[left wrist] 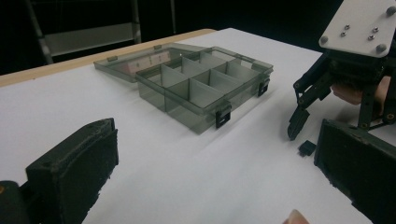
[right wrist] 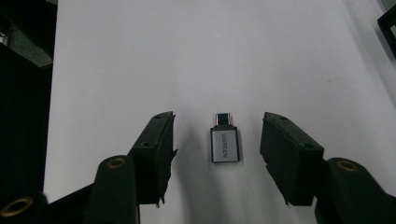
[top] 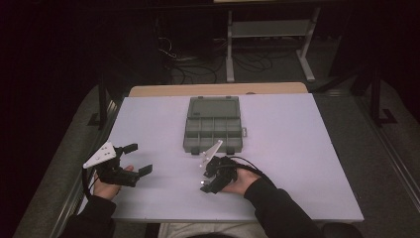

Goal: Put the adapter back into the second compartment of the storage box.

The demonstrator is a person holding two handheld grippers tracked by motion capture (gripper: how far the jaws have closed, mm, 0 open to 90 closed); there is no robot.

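A small grey adapter with a dark plug end lies flat on the white table. My right gripper points down over it with one jaw on each side and a gap left on both sides, so it is open. From the left gripper view the adapter sits just under the right gripper. The right gripper is near the table's front middle. My left gripper rests at the front left, open with nothing between its jaws.
A smoky clear organiser box with several empty compartments stands open at the table's middle back, its lid laid flat behind it; the box is also in the left gripper view. A metal rack and cables stand on the dark floor beyond.
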